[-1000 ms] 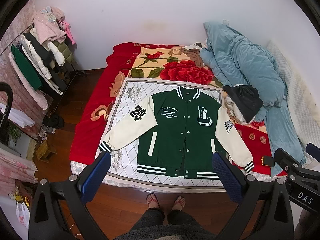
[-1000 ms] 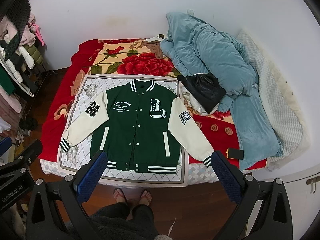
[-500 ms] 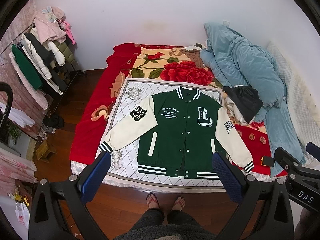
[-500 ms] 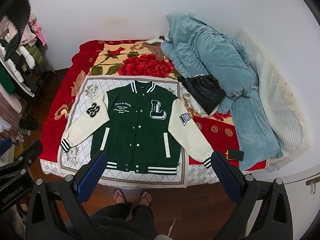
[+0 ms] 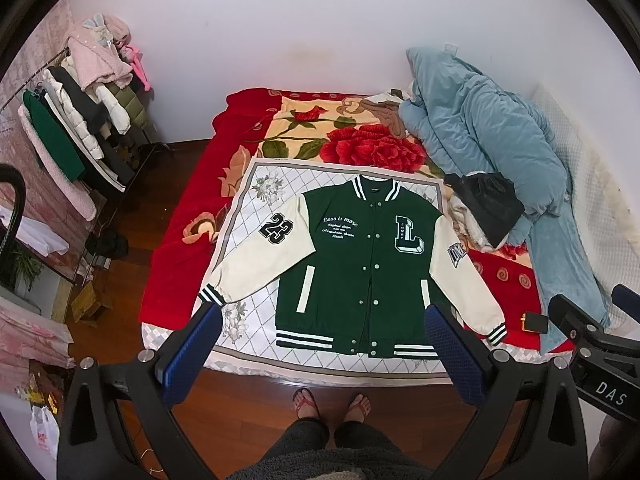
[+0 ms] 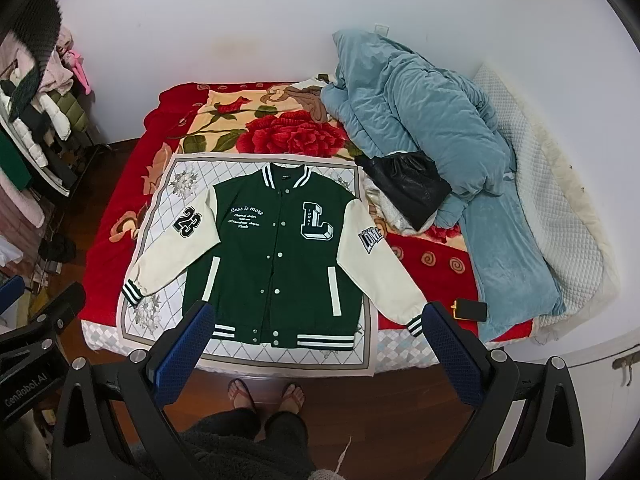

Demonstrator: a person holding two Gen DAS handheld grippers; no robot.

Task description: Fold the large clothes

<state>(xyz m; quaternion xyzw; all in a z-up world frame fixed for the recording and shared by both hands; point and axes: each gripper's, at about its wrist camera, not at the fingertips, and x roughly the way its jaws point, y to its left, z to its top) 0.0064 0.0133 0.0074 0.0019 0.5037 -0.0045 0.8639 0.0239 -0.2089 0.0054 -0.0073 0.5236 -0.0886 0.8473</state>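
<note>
You hold both tools high above the foot of the bed, tilted down so each camera looks over your own sandalled feet [image 5: 332,404] on the wooden floor [image 6: 400,400]. Your left tool [image 5: 324,356] has its blue-padded fingers [image 5: 188,360] spread wide with nothing between them, touching nothing; your right tool [image 6: 320,352] is spread just as wide and also holds nothing, its fingers [image 6: 456,356] hanging in the air in front of the mattress edge. Past them, the green varsity jacket [image 5: 364,268] lies flat and face up on a white diamond-patterned cloth [image 5: 248,216] near the foot of the bed [image 5: 180,248], snapped shut, collar toward the wall, cream sleeves angled out to both sides; the sleeve on your right runs off the cloth onto the red rose blanket [image 6: 288,136]. A dark phone [image 6: 471,309] lies just beside that cuff. Farther back on your right sit a black bag [image 6: 408,188] and a heaped blue quilt [image 6: 420,120]. A clothes rack [image 5: 76,128] stands by the wall on your left.
</note>
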